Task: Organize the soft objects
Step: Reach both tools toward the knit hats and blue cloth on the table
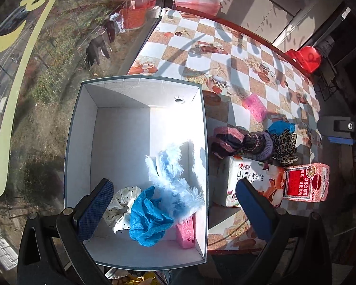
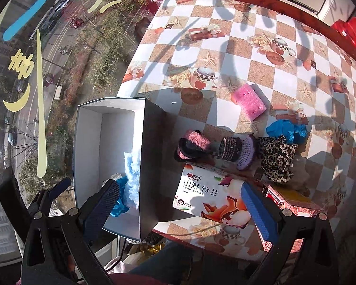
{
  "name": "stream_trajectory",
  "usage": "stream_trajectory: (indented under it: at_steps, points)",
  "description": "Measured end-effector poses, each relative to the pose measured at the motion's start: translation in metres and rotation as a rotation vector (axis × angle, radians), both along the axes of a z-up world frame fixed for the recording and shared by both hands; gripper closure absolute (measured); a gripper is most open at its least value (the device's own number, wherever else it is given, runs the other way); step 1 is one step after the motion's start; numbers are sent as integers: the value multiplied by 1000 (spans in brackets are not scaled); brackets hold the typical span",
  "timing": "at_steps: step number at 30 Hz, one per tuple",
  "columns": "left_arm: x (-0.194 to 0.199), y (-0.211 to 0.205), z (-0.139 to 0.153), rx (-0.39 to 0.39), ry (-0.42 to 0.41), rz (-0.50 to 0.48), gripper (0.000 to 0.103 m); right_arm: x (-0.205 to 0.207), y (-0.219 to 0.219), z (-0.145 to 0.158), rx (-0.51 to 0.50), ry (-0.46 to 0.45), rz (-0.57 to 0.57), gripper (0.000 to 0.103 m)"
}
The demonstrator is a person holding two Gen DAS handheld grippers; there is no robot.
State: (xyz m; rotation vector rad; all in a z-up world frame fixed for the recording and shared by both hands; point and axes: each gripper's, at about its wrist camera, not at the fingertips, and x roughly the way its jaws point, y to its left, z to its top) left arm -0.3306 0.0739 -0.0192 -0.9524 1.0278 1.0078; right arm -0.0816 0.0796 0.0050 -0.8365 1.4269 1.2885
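A white box [image 1: 135,90] with a grey rim stands at the table's left edge. Inside lie a fluffy light-blue piece [image 1: 173,178], a crumpled blue cloth [image 1: 147,220], a dotted white scrunchie [image 1: 121,204] and a pink sponge [image 1: 185,232]. My left gripper [image 1: 175,211] hangs open above them, holding nothing. My right gripper [image 2: 182,206] is open over the box's right wall [image 2: 152,166] and a tissue pack [image 2: 201,194]. On the table lie a pink sponge [image 2: 250,101], a blue cloth [image 2: 286,129], a leopard scrunchie [image 2: 276,159], a purple knitted piece [image 2: 239,150] and a pink-black piece [image 2: 192,144].
A red-and-pink carton [image 1: 306,181] sits right of the tissue pack [image 1: 249,180]. A pink basin [image 1: 197,2] stands at the table's far end, a red chair [image 1: 306,57] beyond the far right edge. A window [image 1: 35,71] runs along the left.
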Motion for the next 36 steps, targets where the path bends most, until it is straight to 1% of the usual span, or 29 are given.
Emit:
stream_trajectory:
  at_steps: [5, 9, 12, 15, 18, 21, 25, 28, 32, 33, 36]
  points:
    - [56, 6, -2, -7, 16, -130, 0, 76, -13, 0, -26, -14, -150, 0]
    - [108, 11, -12, -20, 44, -243, 0, 121, -28, -7, -51, -4, -233, 0]
    - [148, 18, -28, -32, 84, -321, 0, 144, -39, -15, -67, 2, -270, 0]
    - [184, 27, -52, -51, 143, -402, 0, 163, -48, -28, -94, 17, -295, 0]
    - [210, 35, -77, -101, 178, -465, 0, 180, -55, -42, -121, 28, -311, 0]
    - [228, 43, -101, -155, 194, -505, 0, 193, -61, -57, -148, 47, -328, 0]
    - [247, 49, -124, -212, 209, -560, 0, 206, -62, -77, -178, 70, -338, 0]
    - [259, 49, -139, -245, 240, -606, 0, 215, -56, -93, -197, 104, -347, 0]
    - [268, 49, -157, -277, 288, -627, 0, 222, -40, -112, -215, 133, -353, 0]
    - [270, 50, -161, -284, 294, -630, 1, 223, -34, -117, -217, 140, -350, 0]
    - [274, 52, -170, -300, 313, -634, 12, 221, -16, -130, -220, 159, -330, 0]
